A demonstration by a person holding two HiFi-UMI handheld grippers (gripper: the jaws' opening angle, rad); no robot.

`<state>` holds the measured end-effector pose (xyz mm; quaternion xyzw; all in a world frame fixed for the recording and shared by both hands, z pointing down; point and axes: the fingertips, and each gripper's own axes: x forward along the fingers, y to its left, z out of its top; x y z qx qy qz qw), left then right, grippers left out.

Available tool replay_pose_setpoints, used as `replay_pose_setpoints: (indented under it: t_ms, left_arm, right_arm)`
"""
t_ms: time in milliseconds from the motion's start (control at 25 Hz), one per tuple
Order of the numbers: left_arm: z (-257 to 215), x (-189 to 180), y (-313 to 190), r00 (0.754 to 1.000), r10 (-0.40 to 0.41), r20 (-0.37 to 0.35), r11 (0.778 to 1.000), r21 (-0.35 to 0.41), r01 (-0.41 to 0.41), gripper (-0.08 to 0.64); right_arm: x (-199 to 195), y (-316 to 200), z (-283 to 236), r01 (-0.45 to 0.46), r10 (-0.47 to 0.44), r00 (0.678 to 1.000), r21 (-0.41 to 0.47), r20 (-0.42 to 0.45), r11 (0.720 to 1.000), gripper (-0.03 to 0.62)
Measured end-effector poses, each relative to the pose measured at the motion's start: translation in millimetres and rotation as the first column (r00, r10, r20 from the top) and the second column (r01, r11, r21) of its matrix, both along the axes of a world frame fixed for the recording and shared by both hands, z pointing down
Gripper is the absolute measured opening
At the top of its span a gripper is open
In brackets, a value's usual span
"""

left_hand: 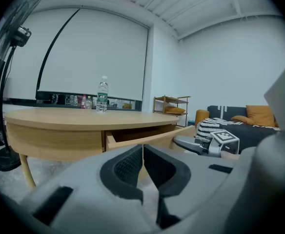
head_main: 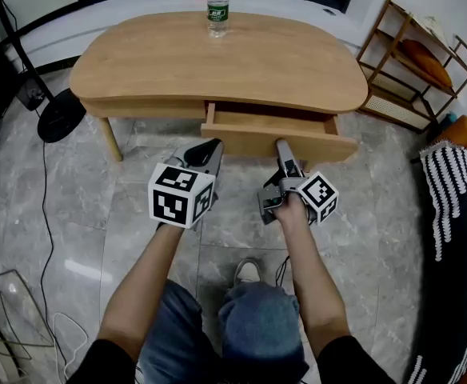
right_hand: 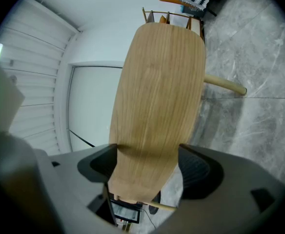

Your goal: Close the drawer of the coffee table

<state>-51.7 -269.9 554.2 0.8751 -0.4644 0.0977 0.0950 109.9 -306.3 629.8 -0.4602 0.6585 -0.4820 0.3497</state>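
The wooden coffee table (head_main: pixel 217 62) has its drawer (head_main: pixel 329 146) pulled out toward me. My right gripper (head_main: pixel 283 146) is rolled on its side. Its tips are at the drawer's front panel (right_hand: pixel 157 91). The panel fills the gap between the wide-set jaws in the right gripper view. I see no pad pressing on it. To its left, my left gripper (head_main: pixel 209 146) hangs in front of the table, short of the drawer (left_hand: pixel 147 138). In the left gripper view its jaws (left_hand: pixel 143 155) meet with nothing between them.
A water bottle (head_main: pixel 217 6) stands at the table's far edge. A black fan base (head_main: pixel 57 114) and cables lie on the tiled floor at the left. A wooden rack (head_main: pixel 413 70) and a sofa with a striped throw (head_main: pixel 457 214) are at the right.
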Motion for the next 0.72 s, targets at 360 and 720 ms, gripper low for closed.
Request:
replay_pose_setpoints:
  t_ms: [360, 720]
  left_arm:
    - [6, -10, -11, 1.0, -0.022, 0.003, 1.0, -0.005, 0.022, 0.011]
    - [12, -8, -24, 1.0, -0.029, 0.01, 1.0, -0.009, 0.029, 0.011]
  right_arm:
    - [-3, -22, 3, 0.007, -0.007, 1.0, 0.005, 0.012, 1.0, 0.381]
    - [-1, -47, 5, 0.009, -0.01, 1.0, 0.015, 0.026, 1.0, 0.38]
